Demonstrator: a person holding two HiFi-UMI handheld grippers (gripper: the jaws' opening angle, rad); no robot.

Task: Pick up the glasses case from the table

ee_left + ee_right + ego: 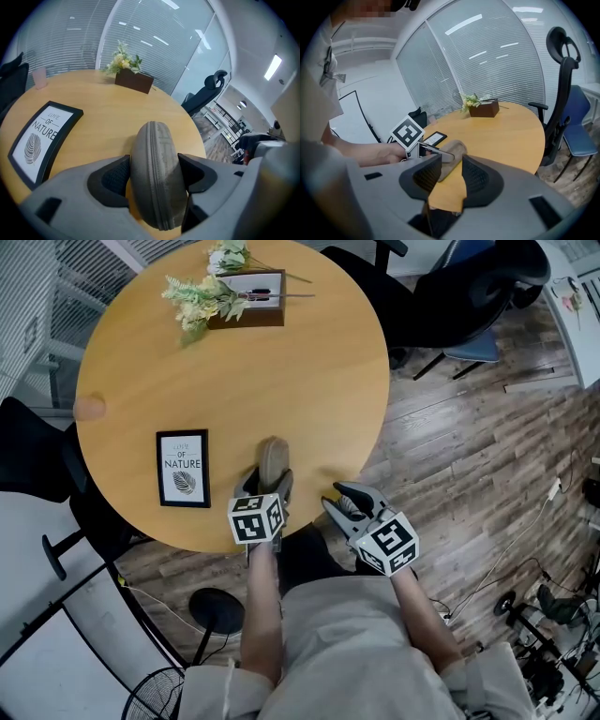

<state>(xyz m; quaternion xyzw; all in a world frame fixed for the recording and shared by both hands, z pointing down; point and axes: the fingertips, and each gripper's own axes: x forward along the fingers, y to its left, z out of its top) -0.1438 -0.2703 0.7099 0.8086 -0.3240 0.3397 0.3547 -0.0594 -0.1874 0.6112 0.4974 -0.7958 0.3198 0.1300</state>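
The grey zipped glasses case (273,456) lies on the round wooden table (281,362) near its front edge. My left gripper (266,482) points steeply down over it, and the case's near end sits between its jaws. In the left gripper view the case (157,178) fills the gap between the two pads, which stand wide beside its sides without squeezing it. My right gripper (343,502) hovers open just off the table's edge to the right, with nothing between its fingers. The right gripper view shows the case (453,151) ahead and the left gripper's marker cube (408,132).
A black framed print (183,468) lies left of the case. At the table's far side stand a brown planter with flowers (234,296) and a pink cup (91,409) at the left rim. Black office chairs (450,296) stand beyond the table on the wooden floor.
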